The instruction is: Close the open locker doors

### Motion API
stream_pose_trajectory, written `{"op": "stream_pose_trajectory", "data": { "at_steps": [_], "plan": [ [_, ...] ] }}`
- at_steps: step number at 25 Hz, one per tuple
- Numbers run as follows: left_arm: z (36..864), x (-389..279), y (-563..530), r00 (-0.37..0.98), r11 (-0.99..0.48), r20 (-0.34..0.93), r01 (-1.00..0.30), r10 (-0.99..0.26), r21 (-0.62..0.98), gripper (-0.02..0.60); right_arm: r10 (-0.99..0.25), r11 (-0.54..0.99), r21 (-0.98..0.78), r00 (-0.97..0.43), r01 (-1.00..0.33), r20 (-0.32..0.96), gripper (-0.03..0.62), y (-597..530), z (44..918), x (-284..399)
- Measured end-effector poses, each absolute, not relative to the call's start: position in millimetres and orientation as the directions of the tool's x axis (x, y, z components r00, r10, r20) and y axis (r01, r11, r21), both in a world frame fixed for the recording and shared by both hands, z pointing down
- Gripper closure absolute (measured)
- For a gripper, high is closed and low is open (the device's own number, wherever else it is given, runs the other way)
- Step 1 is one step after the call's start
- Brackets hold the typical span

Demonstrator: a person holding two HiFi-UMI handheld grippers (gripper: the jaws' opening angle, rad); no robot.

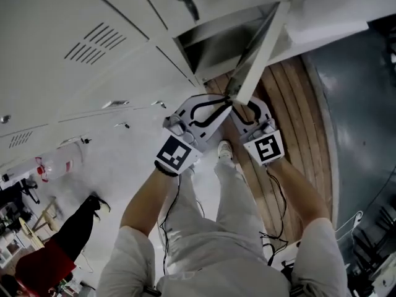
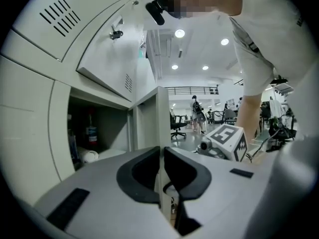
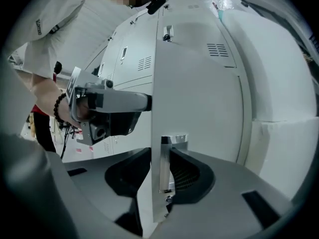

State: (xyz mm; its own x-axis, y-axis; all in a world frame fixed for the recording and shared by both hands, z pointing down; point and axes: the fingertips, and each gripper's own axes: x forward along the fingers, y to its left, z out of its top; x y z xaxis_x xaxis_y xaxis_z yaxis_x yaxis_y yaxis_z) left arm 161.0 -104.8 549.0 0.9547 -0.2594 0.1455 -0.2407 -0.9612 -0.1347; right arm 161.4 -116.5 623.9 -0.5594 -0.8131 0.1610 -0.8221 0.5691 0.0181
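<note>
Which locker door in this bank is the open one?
The open locker door at the top of the head view, swung out edge-on, its edge between the left tool and right tool. The vented doors left of it lie flush.

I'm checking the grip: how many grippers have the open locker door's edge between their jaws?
2. The left gripper and the right gripper each clamp the edge of the open door, side by side.

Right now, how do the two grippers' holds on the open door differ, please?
The left gripper pinches the door's bare thin edge with narrow jaws; the right gripper takes the edge at the metal latch plate, jaws wider. In the head view the left gripper sits left of the door, the right gripper on its right. Both grip the same open door.
</note>
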Motion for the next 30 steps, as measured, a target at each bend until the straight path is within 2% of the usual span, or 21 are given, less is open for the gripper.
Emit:
{"op": "stream_pose_trajectory", "data": {
  "at_steps": [1, 5, 8, 15, 21, 30],
  "plan": [
    [549.6, 152.0, -109.7, 0.949, -0.955, 0.148, -0.259, -0.279, -0.142, 0.558, -0.808, 0.575, 0.013, -0.565, -0.818, 0.166, 0.464, -120.1, 624.4, 157.5],
    [563.4, 106.7, -123.2, 0.908, -0.921, 0.164, -0.367, -0.385, -0.129, 0.56, -0.797, 0.588, 0.005, -0.579, -0.809, 0.172, 0.471, -133.8, 624.8, 140.8],
    [600.6, 82.5, -125.1, 0.843, -0.872, 0.231, -0.483, -0.486, -0.073, 0.575, -0.79, 0.599, 0.005, -0.589, -0.801, 0.17, 0.474, -147.5, 625.1, 128.0],
    [682.2, 96.3, -159.6, 0.681, -0.724, 0.286, -0.685, -0.674, -0.074, 0.575, -0.795, 0.592, 0.002, -0.584, -0.806, 0.163, 0.48, -188.6, 630.6, 103.7],
    [697.5, 104.2, -207.4, 0.615, -0.649, 0.253, -0.756, -0.747, -0.078, 0.575, -0.809, 0.578, 0.003, -0.573, -0.816, 0.13, 0.485, -216.7, 628.8, 89.9],
    [695.4, 99.3, -228.6, 0.599, -0.635, 0.234, -0.763, -0.766, -0.123, 0.577, -0.81, 0.582, 0.028, -0.575, -0.813, 0.118, 0.482, -234.1, 628.0, 84.9]
  ]
}}
